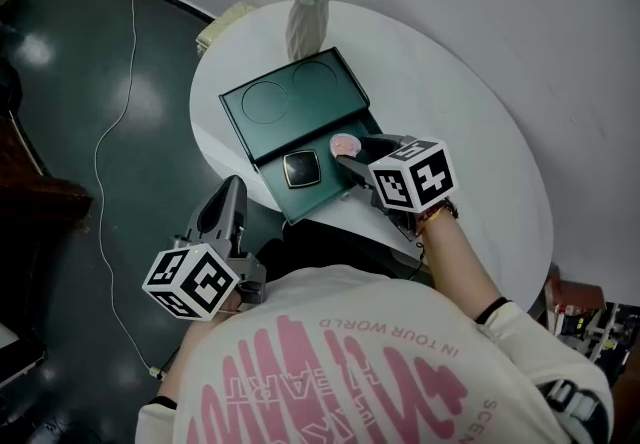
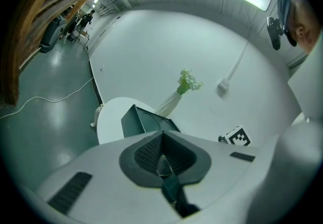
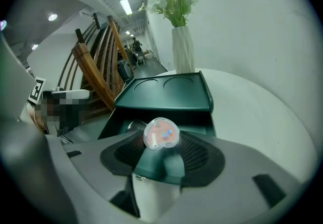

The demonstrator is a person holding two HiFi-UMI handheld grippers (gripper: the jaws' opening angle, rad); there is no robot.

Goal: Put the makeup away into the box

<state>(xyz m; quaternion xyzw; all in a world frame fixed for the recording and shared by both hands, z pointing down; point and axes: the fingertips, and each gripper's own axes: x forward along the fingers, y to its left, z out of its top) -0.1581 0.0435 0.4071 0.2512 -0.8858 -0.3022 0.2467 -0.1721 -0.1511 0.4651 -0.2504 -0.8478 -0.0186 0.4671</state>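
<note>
Two handheld grippers face a round white table (image 1: 450,102). The left gripper (image 1: 230,190) waits off its edge, jaws pressed together, empty. Centre, an open dark green box (image 1: 290,127) already holds a square black compact (image 1: 300,169). The right gripper (image 1: 358,152) pinches a round pink blush compact (image 1: 345,144) over the box, seemingly to set it inside.

A dark green rectangular box (image 1: 322,192) sits near the edge of the white round table (image 1: 470,132), its lid (image 1: 295,97) open (two round recesses show in it). A black square compact (image 1: 301,169) lies flat inside. A small round pink compact (image 3: 161,133) with a clear top is pinched in the right gripper (image 1: 352,153), just over the box.
</note>
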